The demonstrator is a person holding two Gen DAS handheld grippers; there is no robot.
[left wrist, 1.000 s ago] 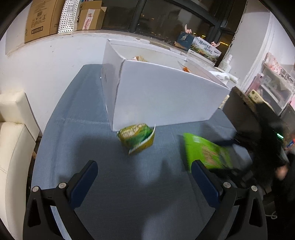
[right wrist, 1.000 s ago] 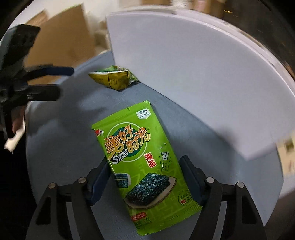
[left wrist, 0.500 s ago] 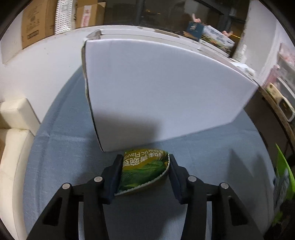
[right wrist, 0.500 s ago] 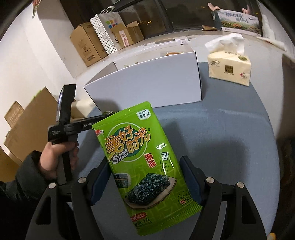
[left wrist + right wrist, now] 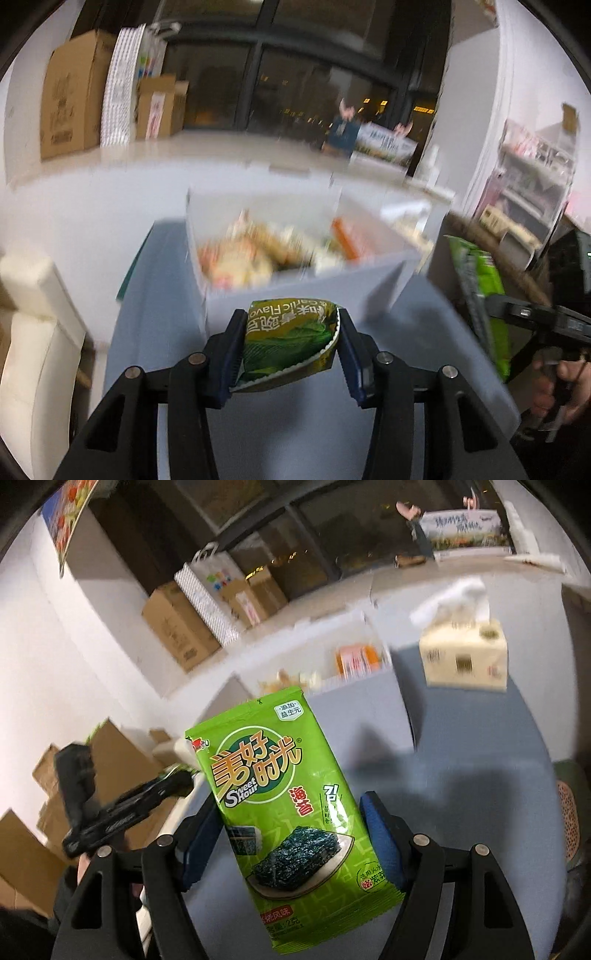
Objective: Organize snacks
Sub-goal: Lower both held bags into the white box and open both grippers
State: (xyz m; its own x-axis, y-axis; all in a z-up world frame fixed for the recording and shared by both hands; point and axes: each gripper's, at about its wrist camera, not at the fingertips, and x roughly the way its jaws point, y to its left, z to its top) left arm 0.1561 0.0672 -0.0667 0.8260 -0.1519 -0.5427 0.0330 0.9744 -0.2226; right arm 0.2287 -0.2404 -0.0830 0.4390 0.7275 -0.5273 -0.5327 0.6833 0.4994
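My left gripper (image 5: 290,338) is shut on a small green and yellow snack bag (image 5: 288,341) and holds it in the air just before the near wall of an open white box (image 5: 295,288). The box holds several blurred snack packs (image 5: 258,251). My right gripper (image 5: 291,834) is shut on a flat bright green seaweed snack pack (image 5: 284,812) and holds it above the table. That pack shows edge-on in the left wrist view (image 5: 480,295), right of the box. The left gripper shows in the right wrist view (image 5: 110,812) at lower left.
The blue-grey table (image 5: 406,387) carries the white box and a cream tissue box (image 5: 465,657) to the right of it. A white ledge behind holds cardboard boxes (image 5: 74,110). A cream seat (image 5: 33,314) stands left of the table.
My left gripper has lifted the small snack bag off the table to about the box's rim, so the box's contents show. My right gripper has risen higher with the seaweed pack.
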